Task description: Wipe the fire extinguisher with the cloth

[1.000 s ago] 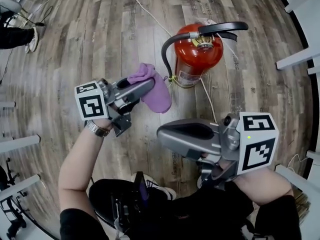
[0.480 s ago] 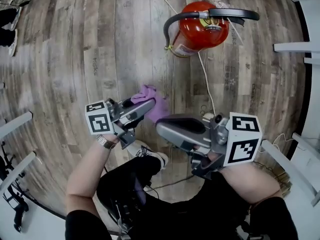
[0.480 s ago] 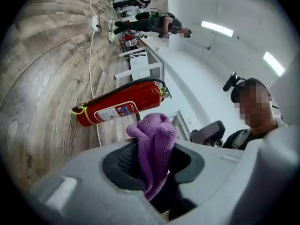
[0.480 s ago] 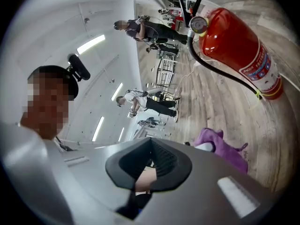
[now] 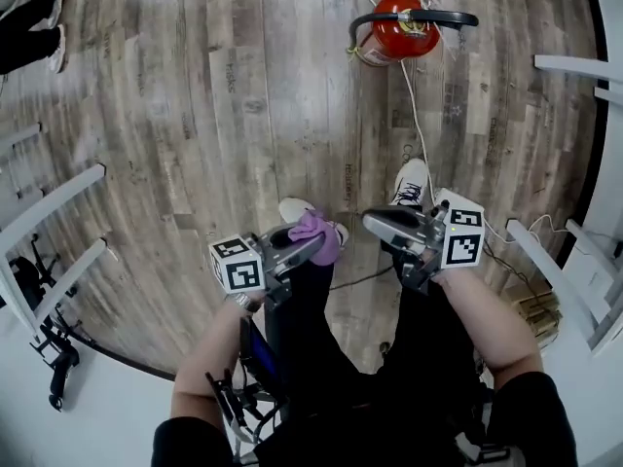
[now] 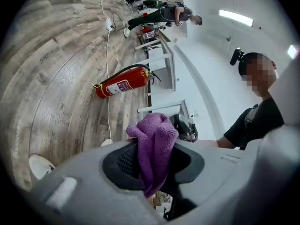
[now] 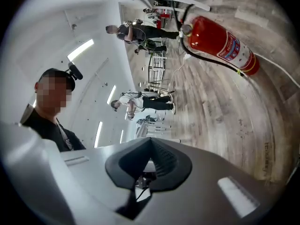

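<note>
Though only gripper views show bystanders (image 7: 135, 32), left fingers (image 6: 125, 161) pinch cloth (image 6: 154, 142), right fingers (image 7: 165, 160) together.

Under me lies a grey-brown plank floor (image 5: 195, 115), and a white cable (image 5: 413, 115) trails across it toward my white shoes (image 5: 409, 185). White table legs (image 5: 574, 66) stand at the right. Someone's dark trouser leg (image 5: 29, 47) shows top left.

Looking like an open lab or office workspace, wood-look plank floor (image 5: 195, 115) stretching wide, white desks (image 5: 576, 64) lining the edges, cable (image 5: 415, 115) trailing across it, strip lights (image 6: 236, 17) glowing overhead, other people (image 7: 140, 31) standing working farther off.
</note>
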